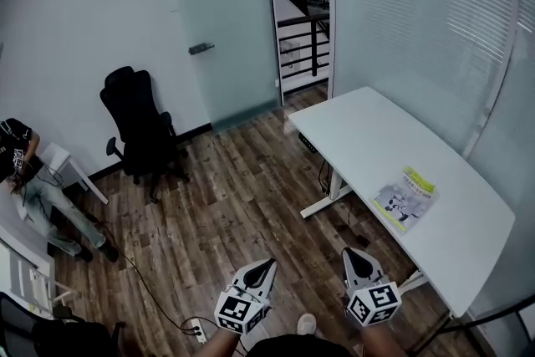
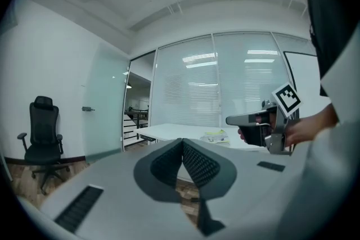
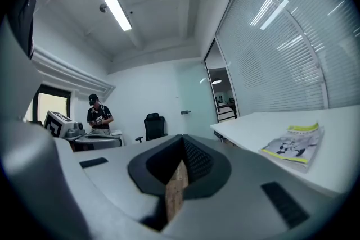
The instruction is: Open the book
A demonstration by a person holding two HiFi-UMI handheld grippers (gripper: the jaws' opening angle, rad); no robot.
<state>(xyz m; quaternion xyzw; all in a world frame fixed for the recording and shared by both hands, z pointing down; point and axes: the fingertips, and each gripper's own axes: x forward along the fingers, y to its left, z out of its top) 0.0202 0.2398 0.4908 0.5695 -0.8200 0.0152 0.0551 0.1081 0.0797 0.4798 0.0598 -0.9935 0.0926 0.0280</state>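
Note:
A thin closed book [image 1: 405, 198] with a yellow-green edge lies flat on the white table [image 1: 359, 130], near its front side. Both grippers hang over the wooden floor, short of the table and apart from the book. My left gripper [image 1: 267, 262] is shut with nothing in it, and its own view shows the pads meeting at the tips [image 2: 183, 140]. My right gripper [image 1: 349, 252] is also shut and empty [image 3: 183, 137]. The book [image 3: 293, 143] lies ahead and to the right in the right gripper view, and the book [image 2: 216, 135] is small and far in the left gripper view.
A black office chair [image 1: 138, 125] stands by the left wall. A person [image 1: 25, 171] stands at a desk at far left. A frosted glass door [image 1: 221, 21] and an open doorway are behind. A cable and power strip [image 1: 196, 330] lie on the floor.

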